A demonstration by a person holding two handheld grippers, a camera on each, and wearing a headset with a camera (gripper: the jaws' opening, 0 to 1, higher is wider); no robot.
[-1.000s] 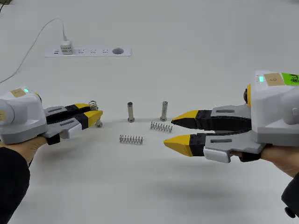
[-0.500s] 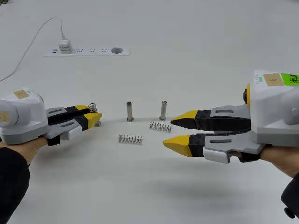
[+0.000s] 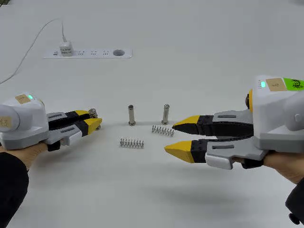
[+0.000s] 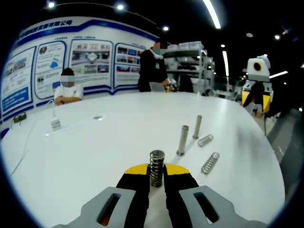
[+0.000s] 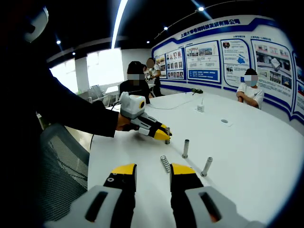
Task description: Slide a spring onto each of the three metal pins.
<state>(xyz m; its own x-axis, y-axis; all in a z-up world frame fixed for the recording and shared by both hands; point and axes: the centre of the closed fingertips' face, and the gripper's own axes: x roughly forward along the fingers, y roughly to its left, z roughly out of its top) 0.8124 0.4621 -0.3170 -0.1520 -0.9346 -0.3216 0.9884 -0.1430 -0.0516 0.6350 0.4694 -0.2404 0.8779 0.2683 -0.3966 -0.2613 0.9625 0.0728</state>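
The left gripper (image 4: 156, 176) is clenched on an upright spring (image 4: 156, 166), which may flick out if squeezed askew. The right gripper (image 3: 171, 137), released, could nudge the nearby pin (image 3: 165, 114) over.

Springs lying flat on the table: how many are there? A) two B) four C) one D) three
A: one spring lies by the right gripper, another spring farther left; the third spring stands in the left gripper.
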